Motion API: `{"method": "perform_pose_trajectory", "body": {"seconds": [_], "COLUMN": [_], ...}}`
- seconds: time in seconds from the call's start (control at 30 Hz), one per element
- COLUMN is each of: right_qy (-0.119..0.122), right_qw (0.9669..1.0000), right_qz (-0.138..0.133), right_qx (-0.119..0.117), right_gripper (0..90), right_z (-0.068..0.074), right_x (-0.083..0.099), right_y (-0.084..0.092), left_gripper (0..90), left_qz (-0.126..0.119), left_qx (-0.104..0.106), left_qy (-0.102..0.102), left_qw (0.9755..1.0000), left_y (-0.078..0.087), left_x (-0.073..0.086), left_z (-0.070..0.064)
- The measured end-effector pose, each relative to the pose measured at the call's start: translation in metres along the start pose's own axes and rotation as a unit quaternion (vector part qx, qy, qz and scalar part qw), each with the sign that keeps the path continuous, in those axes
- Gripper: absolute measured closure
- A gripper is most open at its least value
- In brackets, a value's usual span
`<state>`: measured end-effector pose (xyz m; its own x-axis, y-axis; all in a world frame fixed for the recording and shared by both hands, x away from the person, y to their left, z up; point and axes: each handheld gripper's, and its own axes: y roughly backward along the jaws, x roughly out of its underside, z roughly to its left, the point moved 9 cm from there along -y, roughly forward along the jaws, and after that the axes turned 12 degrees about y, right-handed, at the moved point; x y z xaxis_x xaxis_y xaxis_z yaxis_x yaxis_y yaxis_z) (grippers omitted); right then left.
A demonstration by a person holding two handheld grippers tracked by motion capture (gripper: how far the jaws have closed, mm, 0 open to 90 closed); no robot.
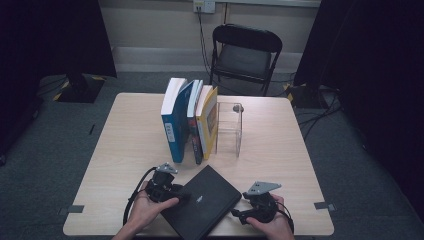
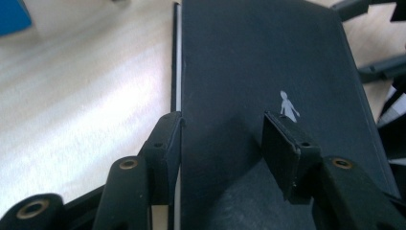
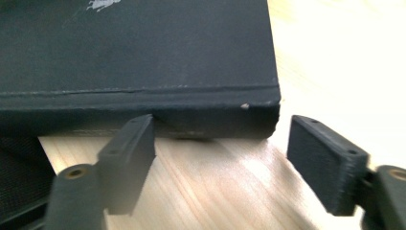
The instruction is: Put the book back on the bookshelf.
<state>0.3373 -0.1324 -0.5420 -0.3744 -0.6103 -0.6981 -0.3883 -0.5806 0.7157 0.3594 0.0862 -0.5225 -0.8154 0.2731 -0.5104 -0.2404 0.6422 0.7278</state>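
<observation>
A flat black hardcover book with a small pale figure printed on its cover (image 1: 202,201) lies near the front edge of the pale wooden worktop (image 1: 125,145), turned at an angle so one corner points toward the row of standing books. Behind it, near the middle of the worktop, three books stand upright and lean together: a tall blue paperback with a white top edge (image 1: 174,122), a thin dark-spined book (image 1: 193,125) and a yellow paperback (image 1: 207,120). Just beside the yellow one stands a clear acrylic bookend (image 1: 231,127), its transparent wall open to the right. Beyond the far edge of the worktop a black folding chair (image 1: 245,55) faces the scene, with cables trailing over the grey floor around it.

The left hand-held gripper (image 1: 167,190) sits at the black book's left edge, held by a hand coming in from the bottom of the high view. In the left gripper view its jaws straddle that edge: one lies below against the page block and back cover, the other over the front cover near the pale figure, at a medium gap; whether the pads press on the book I cannot tell.

The right hand-held gripper (image 1: 252,212) lies low just beside the book's right corner. In the right gripper view its jaws stand wide, level with the worktop, either side of the book's spine corner (image 3: 215,112) without touching it.
</observation>
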Motion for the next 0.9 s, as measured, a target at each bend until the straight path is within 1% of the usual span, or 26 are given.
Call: {"method": "perform_pose_trajectory", "body": {"seconds": [0.03,0.07,0.1,0.13,0.17,0.2,0.23,0.3,0.33,0.37,0.4,0.47,0.53,0.6,0.63,0.67,0.7,0.73,0.77,0.8,0.83,0.87,0.9], "right_qy": [0.007,0.007,0.012,0.012,0.011,0.011,0.014,0.013,0.011,0.01,0.01,0.008,0.008,0.009,0.011,0.01,0.01,0.01,0.006,0.006,0.007,0.007,0.007], "right_qw": [0.9999,0.9999,0.9998,0.9998,0.9997,0.9997,0.9996,0.9996,0.9997,0.9996,0.9996,0.9995,0.9995,0.9996,0.9997,0.9997,0.9998,0.9998,0.9998,0.9998,0.9998,0.9998,0.9997], "right_qz": [-0.002,-0.002,-0.002,-0.002,-0.001,-0.001,0.001,-0.002,-0.004,-0.006,-0.006,-0.009,-0.011,-0.009,-0.007,-0.006,-0.003,-0.003,-0.001,-0.001,0.001,0.001,0.002], "right_qx": [0.008,0.008,0.015,0.015,0.02,0.02,0.024,0.023,0.023,0.025,0.025,0.029,0.03,0.025,0.021,0.02,0.018,0.018,0.019,0.019,0.02,0.02,0.022], "right_gripper": [28.7,28.7,29.3,29.3,29.6,29.6,30.2,30.7,30.5,31.0,31.0,32.1,34.1,34.2,34.3,34.2,34.0,34.0,32.1,32.1,31.2,31.2,30.8], "right_z": [-0.001,-0.001,-0.003,-0.003,-0.007,-0.007,-0.01,-0.013,-0.014,-0.017,-0.017,-0.02,-0.019,-0.015,-0.013,-0.012,-0.012,-0.012,-0.013,-0.013,-0.014,-0.014,-0.016], "right_x": [-0.002,-0.002,-0.005,-0.005,-0.008,-0.008,-0.014,-0.02,-0.022,-0.026,-0.026,-0.03,-0.03,-0.028,-0.025,-0.024,-0.023,-0.023,-0.023,-0.023,-0.023,-0.023,-0.023], "right_y": [0.0,0.0,-0.002,-0.002,-0.006,-0.006,-0.01,-0.017,-0.019,-0.023,-0.023,-0.027,-0.027,-0.026,-0.026,-0.027,-0.028,-0.028,-0.028,-0.028,-0.029,-0.029,-0.03], "left_gripper": [49.3,48.9,48.5,48.5,48.3,47.8,46.9,46.8,46.4,46.1,45.6,45.0,46.4,46.0,43.1,40.5,36.2,36.3,42.3,42.1,42.5,42.6,42.5], "left_qz": [0.006,0.006,0.012,0.012,0.008,0.008,0.008,0.005,0.007,0.005,0.005,0.0,-0.009,-0.011,-0.009,-0.008,-0.006,-0.006,-0.009,-0.009,-0.011,-0.011,-0.013], "left_qx": [-0.003,-0.003,0.001,0.001,-0.004,-0.004,-0.008,-0.012,-0.013,-0.012,-0.012,-0.005,-0.005,-0.003,-0.003,-0.007,-0.007,-0.007,0.007,0.007,0.001,0.001,-0.008], "left_qy": [-0.005,-0.005,0.001,0.001,0.007,0.007,0.012,0.014,0.021,0.024,0.024,0.032,0.034,0.037,0.045,0.053,0.055,0.055,0.048,0.048,0.057,0.057,0.061], "left_qw": [1.0,1.0,0.9999,0.9999,0.9999,0.9999,0.9999,0.9998,0.9997,0.9996,0.9996,0.9995,0.9994,0.9993,0.9989,0.9985,0.9984,0.9984,0.9988,0.9988,0.9983,0.9983,0.998], "left_y": [0.005,0.005,0.008,0.008,0.014,0.014,0.018,0.022,0.023,0.023,0.023,0.021,0.018,0.014,0.01,0.008,0.006,0.006,0.004,0.004,0.004,0.004,0.005], "left_x": [0.007,0.007,0.014,0.014,0.022,0.022,0.029,0.032,0.033,0.033,0.033,0.028,0.021,0.014,0.007,0.004,0.003,0.003,0.001,0.001,0.001,0.001,0.002], "left_z": [-0.001,-0.001,-0.001,-0.001,-0.002,-0.002,-0.002,-0.001,0.0,0.001,0.001,0.006,0.009,0.012,0.016,0.018,0.019,0.019,0.016,0.016,0.015,0.015,0.015]}}
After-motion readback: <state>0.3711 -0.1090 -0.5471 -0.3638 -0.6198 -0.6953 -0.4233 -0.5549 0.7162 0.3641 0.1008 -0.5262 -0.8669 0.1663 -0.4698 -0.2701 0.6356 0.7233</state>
